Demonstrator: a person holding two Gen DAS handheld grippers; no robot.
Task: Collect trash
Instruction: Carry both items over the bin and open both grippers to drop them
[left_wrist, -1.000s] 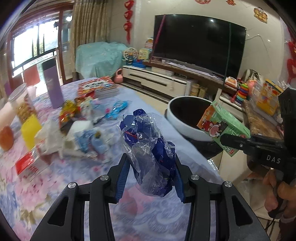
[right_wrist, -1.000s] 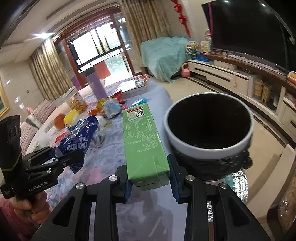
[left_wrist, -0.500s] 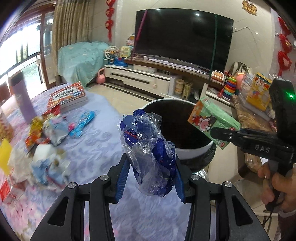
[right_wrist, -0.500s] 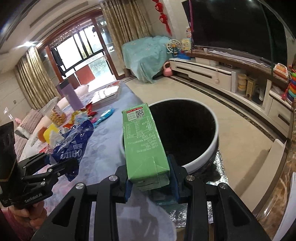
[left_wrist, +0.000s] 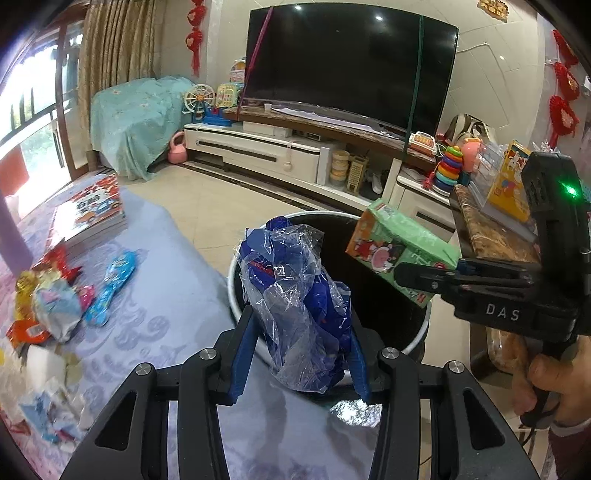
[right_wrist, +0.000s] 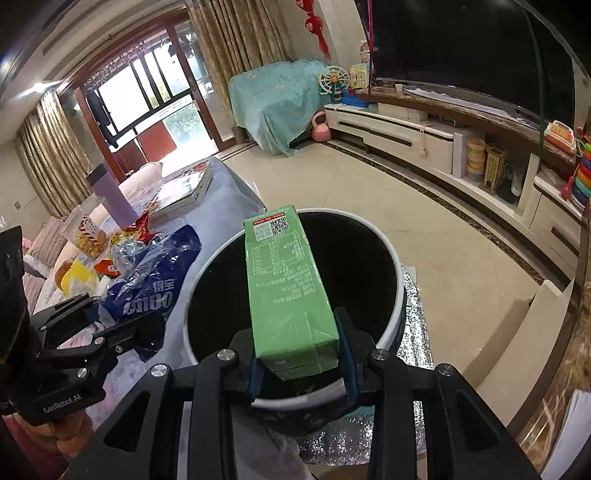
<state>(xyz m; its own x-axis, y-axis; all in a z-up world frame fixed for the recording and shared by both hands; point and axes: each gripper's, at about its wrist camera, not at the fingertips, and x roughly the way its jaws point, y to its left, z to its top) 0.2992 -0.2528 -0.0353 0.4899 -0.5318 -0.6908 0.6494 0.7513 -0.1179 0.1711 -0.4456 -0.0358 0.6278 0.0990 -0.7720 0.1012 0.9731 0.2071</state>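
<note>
Both grippers have swung off the worktop (left_wrist: 155, 332) and now hang over the bin (right_wrist: 391, 258). My left gripper (left_wrist: 301, 343) is clamped on the crumpled blue plastic bag (left_wrist: 295, 295) near the rim, and my right gripper (right_wrist: 299, 365) pinches the green carton (right_wrist: 288, 288) right above the black opening.

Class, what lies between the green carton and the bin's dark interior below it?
Nothing: in the right wrist view the green carton hangs over the open bin.

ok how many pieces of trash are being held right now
2. The blue plastic bag sits in the left tongs; the green carton sits in the right tongs, over the bin.
</note>
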